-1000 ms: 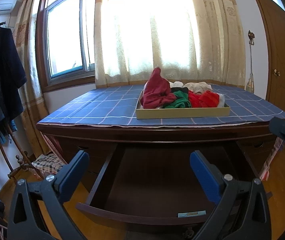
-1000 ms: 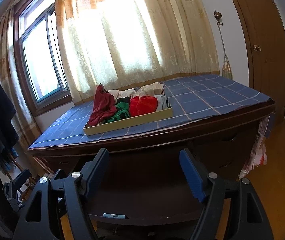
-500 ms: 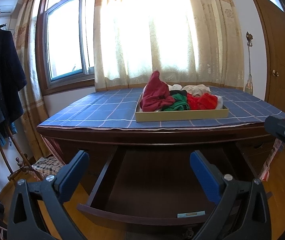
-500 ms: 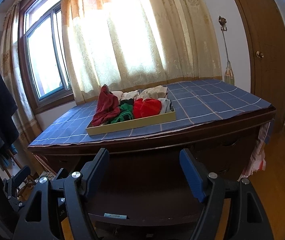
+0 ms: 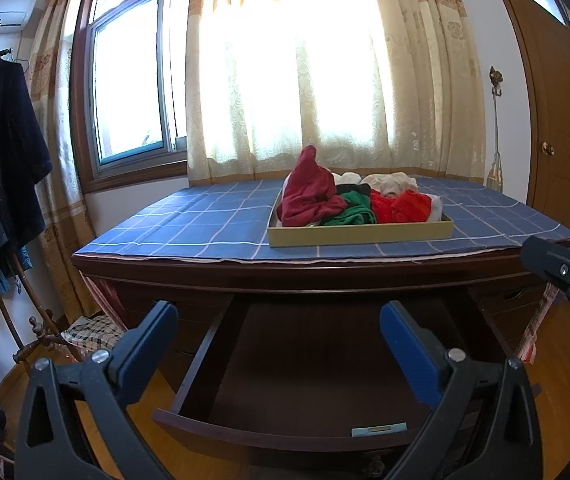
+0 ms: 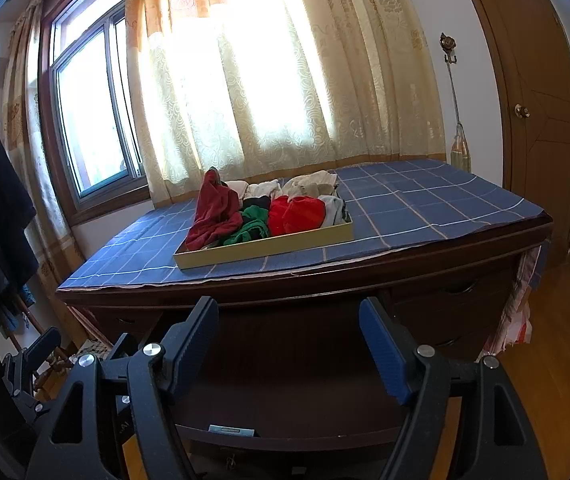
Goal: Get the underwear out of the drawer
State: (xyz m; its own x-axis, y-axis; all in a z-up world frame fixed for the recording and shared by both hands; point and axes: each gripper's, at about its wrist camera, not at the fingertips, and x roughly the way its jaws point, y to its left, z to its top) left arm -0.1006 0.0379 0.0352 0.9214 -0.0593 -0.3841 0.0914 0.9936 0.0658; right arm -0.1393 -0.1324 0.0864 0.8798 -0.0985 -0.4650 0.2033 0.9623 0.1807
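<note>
Underwear (image 5: 359,204) well beyond left claw (image 5: 279,334)

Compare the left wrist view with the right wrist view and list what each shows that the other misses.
Only the left wrist view shows the left tongs with both fingers open wide and the drawer's left side wall.

Only the right wrist view shows the right tongs open and empty, and the closed drawers at the desk's right.

Both show the open drawer, dark inside with a small blue label, the tray of coloured clothes on the blue checked cloth, the curtain, the window and the brown door.
</note>
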